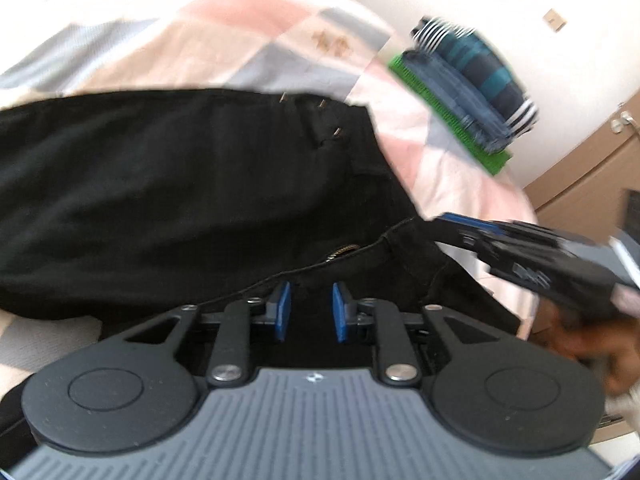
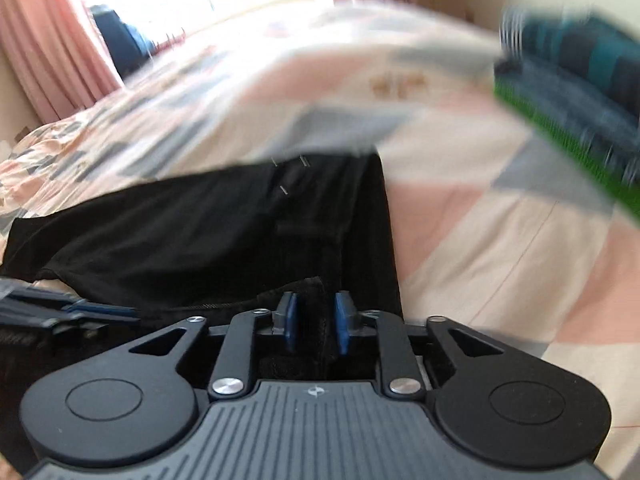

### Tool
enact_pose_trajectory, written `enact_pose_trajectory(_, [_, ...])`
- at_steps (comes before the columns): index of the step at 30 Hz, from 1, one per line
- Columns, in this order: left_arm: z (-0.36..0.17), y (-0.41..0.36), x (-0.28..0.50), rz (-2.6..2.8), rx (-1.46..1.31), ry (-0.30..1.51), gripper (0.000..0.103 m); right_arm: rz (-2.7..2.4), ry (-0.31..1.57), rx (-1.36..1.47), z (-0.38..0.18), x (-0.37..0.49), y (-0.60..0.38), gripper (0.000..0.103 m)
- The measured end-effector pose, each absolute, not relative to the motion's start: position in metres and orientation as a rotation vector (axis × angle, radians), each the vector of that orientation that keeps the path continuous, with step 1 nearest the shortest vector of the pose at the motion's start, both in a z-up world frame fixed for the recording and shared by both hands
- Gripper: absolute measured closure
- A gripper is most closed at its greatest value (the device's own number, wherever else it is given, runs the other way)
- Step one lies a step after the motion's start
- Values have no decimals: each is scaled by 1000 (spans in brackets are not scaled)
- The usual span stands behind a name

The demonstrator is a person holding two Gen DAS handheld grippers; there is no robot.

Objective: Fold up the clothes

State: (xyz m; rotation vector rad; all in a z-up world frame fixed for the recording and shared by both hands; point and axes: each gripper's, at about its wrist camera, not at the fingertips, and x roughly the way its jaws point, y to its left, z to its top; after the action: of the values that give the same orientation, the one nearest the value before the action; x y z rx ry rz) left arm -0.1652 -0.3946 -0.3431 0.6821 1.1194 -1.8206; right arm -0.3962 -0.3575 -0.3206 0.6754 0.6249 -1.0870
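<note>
Black trousers [image 1: 180, 184] are lying spread across the bed [image 1: 248, 32], waistband end twd the cameras, legs running off to the left. Looks like they're already doubled lengthwise, one leg over the other, judging by the rivets [image 1: 328, 120] and zip pull [image 1: 340, 250] showing near the top edge, but blur makes that unsure.

Left hand-held gripper [image 1: 308, 312] is sitting low at the near edge of the trousers; pads [image 1: 283, 312] are standing a narrow gap apart w/ black cloth between them. Can't tell if it's pinching the fabric or just hovering over it. Right hand-held gripper [image 2: 312, 322] is in much the same state: narrow gap, a fold of black cloth bunching up between the pads [image 2: 342, 322], prob gripping the waistband corner, though I can't tell for certain. Both views are smeared, so things are moving.

Progress, as a judgement: a stack of folded clothes [image 1: 476, 92] (striped, denim, green at the bottom) is sitting on the far right of the bed, well apart from the trousers, so several items are done. Trousers are mid-fold; crosswise folds and adding them to the stack are still left. No other unfolded garment is showing in either view
</note>
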Motion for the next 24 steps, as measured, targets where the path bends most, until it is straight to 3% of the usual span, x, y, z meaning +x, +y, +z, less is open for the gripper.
enact_pose_trajectory(1, [-349, -399, -167, -1799, 691, 1119, 88, -1096, 640, 669, -324, -393, -355, 81])
enact_pose_trajectory(2, [-349, -401, -167, -1784, 690, 1131, 89, -1102, 664, 677, -331, -390, -355, 70])
enact_pose_trajectory(4, [-344, -403, -165, -1757, 674, 1161, 89, -1167, 732, 689, -349, -393, -363, 64])
enact_pose_trajectory(7, [-316, -381, -149, -1737, 633, 1123, 83, -1247, 676, 794, -347, -412, -373, 51])
enact_pose_trajectory(8, [-308, -366, -141, -1716, 629, 1120, 80, -1273, 644, 823, -339, -416, -374, 54])
enact_pose_trajectory(15, [-281, -234, -76, -1473, 653, 1162, 79, -1198, 656, 738, -297, -400, -308, 55])
enact_pose_trajectory(17, [-293, -198, -58, -1355, 690, 1168, 74, -1166, 720, 775, -303, -394, -284, 55])
enact_pose_trajectory(20, [-319, -163, -29, -1189, 718, 1272, 77, -1152, 879, 774, -330, -386, -259, 58])
enact_pose_trajectory(24, [-305, -135, -9, -1123, 722, 1287, 75, -1191, 918, 767, -314, -379, -250, 57])
